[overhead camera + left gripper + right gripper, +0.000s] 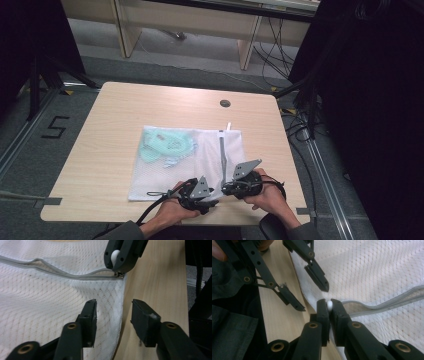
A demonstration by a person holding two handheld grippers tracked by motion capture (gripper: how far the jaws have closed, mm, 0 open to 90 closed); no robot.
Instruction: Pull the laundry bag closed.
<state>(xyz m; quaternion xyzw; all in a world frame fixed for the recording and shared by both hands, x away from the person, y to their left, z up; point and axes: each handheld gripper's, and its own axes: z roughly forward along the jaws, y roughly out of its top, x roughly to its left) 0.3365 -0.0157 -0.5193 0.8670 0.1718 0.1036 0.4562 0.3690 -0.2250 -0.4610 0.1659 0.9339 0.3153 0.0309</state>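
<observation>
While your hands meet at the near edge of the table (100,150) in the high view, the white mesh bag (200,165) lies flat at its middle, green items (165,145) inside at its far left; bare wood stays free to both sides and beyond. From the left gripper view, your left gripper (113,312) stands spread, one jaw over the mesh, one over wood, straddling the bag's edge; the zipper (62,273) runs across above. From the right gripper view, your right gripper (329,307) is clamped on the white zipper pull (329,305) at the bag's corner.
</observation>
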